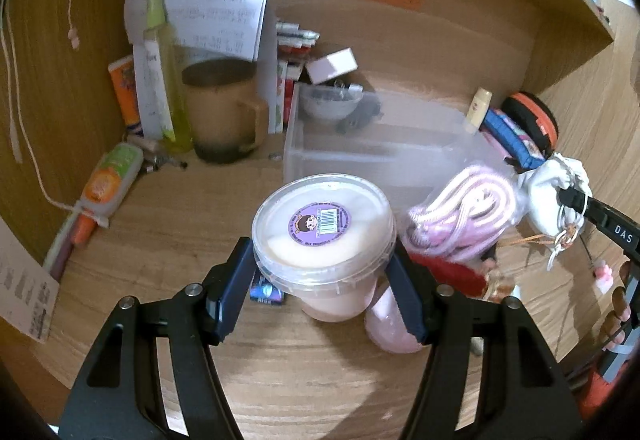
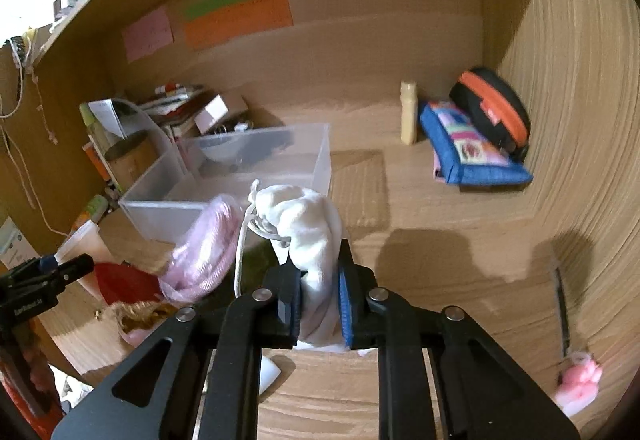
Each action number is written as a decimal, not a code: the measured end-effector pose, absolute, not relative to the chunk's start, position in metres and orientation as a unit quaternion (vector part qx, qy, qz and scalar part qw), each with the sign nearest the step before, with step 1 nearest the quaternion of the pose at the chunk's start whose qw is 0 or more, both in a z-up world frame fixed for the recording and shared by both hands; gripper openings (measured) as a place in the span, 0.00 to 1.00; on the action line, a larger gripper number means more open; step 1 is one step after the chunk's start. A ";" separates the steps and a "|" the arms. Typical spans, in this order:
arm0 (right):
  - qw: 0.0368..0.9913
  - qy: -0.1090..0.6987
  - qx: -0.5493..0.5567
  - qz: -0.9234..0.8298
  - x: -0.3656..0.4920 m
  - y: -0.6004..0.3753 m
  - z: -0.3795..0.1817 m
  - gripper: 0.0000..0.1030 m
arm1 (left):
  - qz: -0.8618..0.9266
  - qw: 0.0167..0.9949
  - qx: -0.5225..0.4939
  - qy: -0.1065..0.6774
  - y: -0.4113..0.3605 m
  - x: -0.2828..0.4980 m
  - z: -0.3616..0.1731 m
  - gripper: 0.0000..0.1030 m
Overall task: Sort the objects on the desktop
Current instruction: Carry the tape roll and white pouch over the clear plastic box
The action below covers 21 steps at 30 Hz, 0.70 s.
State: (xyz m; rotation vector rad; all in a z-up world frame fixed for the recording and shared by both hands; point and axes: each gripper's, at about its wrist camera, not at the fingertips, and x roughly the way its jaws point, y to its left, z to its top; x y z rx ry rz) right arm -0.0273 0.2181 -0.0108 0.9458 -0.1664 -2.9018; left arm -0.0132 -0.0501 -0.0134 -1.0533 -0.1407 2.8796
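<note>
My left gripper is shut on a clear plastic tub with a white lid and a purple sticker, held above the wooden desk. My right gripper is shut on a white drawstring cloth pouch, held up off the desk; the pouch also shows in the left wrist view. A clear plastic storage bin stands just behind both, also in the left wrist view. A pink coiled cord in a clear bag lies beside the tub and appears in the right wrist view.
A brown mug, a yellow bottle, papers and books crowd the back left. A blue pouch, an orange-black case and a cream tube lie at the back right. A pink toy lies near right.
</note>
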 end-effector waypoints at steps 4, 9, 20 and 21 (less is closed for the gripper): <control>0.037 -0.038 0.291 -0.955 -0.028 0.212 0.002 0.13 | 0.943 0.049 -0.327 -0.044 -0.050 -0.017 0.001 0.63; 0.042 -0.023 0.278 -0.959 -0.036 0.202 0.015 0.13 | 0.945 0.062 -0.318 -0.040 -0.047 -0.031 0.015 0.63; 0.056 0.017 0.271 -0.961 -0.082 0.185 0.029 0.13 | 0.947 0.072 -0.310 -0.028 -0.042 -0.073 0.036 0.63; 0.059 0.019 0.274 -0.960 -0.087 0.183 0.028 0.13 | 0.947 0.071 -0.312 -0.027 -0.042 -0.077 0.036 0.63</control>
